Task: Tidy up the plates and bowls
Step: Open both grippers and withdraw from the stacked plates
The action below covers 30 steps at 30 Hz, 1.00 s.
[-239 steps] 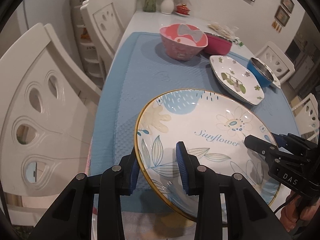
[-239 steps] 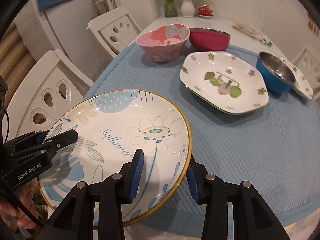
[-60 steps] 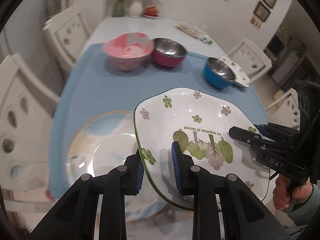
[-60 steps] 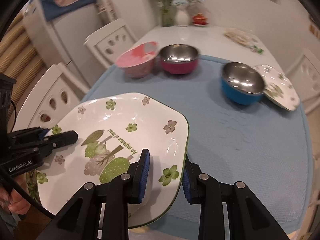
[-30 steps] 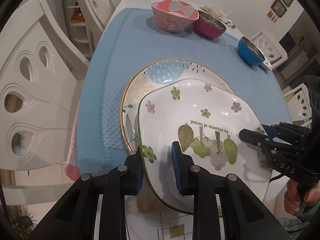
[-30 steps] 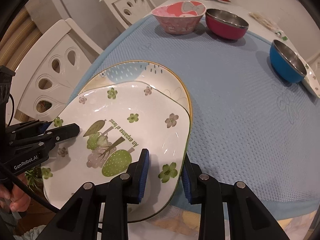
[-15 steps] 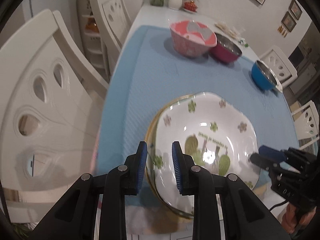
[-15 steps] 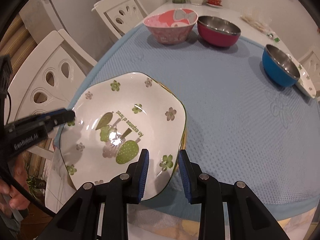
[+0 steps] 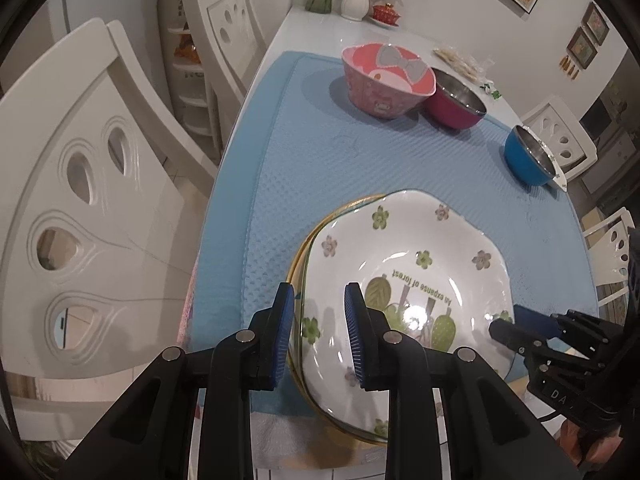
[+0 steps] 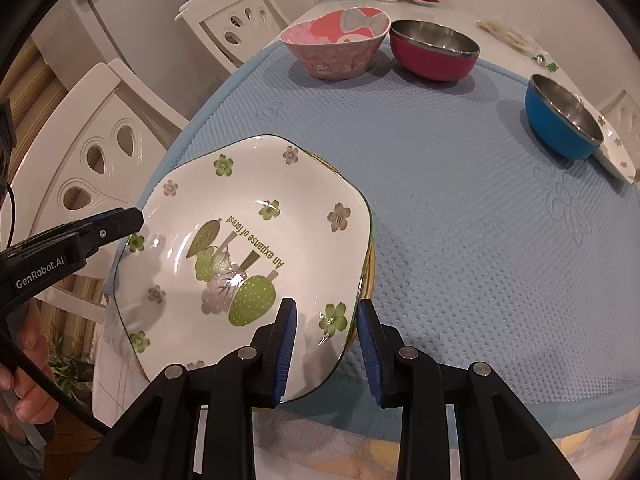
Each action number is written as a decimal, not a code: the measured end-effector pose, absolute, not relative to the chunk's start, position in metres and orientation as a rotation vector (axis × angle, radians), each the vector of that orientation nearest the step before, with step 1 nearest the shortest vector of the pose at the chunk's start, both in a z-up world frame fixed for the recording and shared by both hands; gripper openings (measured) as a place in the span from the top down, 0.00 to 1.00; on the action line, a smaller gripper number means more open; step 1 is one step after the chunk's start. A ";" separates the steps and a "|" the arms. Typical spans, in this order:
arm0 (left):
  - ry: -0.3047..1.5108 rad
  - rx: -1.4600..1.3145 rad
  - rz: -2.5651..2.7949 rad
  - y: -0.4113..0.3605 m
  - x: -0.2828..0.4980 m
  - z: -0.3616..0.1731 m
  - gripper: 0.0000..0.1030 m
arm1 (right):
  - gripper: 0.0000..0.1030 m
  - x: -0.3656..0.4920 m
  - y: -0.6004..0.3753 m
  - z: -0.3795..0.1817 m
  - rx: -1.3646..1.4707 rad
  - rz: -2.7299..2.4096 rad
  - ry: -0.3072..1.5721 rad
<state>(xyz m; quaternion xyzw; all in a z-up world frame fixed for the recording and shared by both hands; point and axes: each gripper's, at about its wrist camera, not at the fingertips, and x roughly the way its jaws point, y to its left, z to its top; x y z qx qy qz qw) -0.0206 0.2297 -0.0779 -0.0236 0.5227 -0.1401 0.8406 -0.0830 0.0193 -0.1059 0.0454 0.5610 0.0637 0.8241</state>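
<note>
Here's your surface [image 9: 320, 32], white-topped, with a blue quilted mat [image 9: 360, 152] over most of it and a white chair [image 9: 80, 200] tight against its left side.

Biggest piece in play is the white forest plate [image 9: 420, 248], with green flowers, leaf and tree prints and the words "An expanse of forest". It sits at the near corner of the mat, and its near edge reaches past the mat's border. Under it lies the gold-rimmed plate [image 9: 340, 210], of which only a sliver of yellow rim shows along the far left edge.

At the far end of the mat, the pink bowl [image 9: 384, 88] with the grey bow stands upright, and the red steel-lined bowl [image 9: 452, 108] touches it on the right. Well apart, at the right edge, the blue steel-lined bowl [image 9: 524, 160] has its base riding on a small floral plate [image 10: 618, 152].

Now your tools. Your right gripper [image 10: 326, 344] points steeply down and its jaws pinch the forest plate's near right rim, one blue pad inside the dish and one outside. Your left gripper [image 9: 320, 336] is over the opposite rim with its jaws close together. The rim shows in the narrow gap, but I cannot tell whether the pads press on it. From the right wrist view, its tip sits right at the plate's left edge.
</note>
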 end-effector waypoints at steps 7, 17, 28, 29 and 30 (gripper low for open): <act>1.078 -0.048 -0.329 0.220 -0.019 -0.066 0.77 | 0.71 -0.090 0.015 -0.099 0.114 0.121 1.184; 1.048 -0.010 -0.430 0.191 -0.023 -0.051 0.77 | 0.71 -0.097 0.001 -0.088 0.165 0.072 1.171; 1.015 -0.019 -0.568 0.142 -0.019 -0.038 0.67 | 0.65 -0.109 -0.039 -0.068 0.139 -0.021 1.173; 1.018 -0.017 -0.574 0.136 -0.020 -0.037 0.66 | 0.64 -0.110 -0.044 -0.067 0.148 -0.026 1.169; 1.019 -0.013 -0.582 0.129 -0.020 -0.035 0.65 | 0.61 -0.110 -0.050 -0.066 0.156 -0.031 1.167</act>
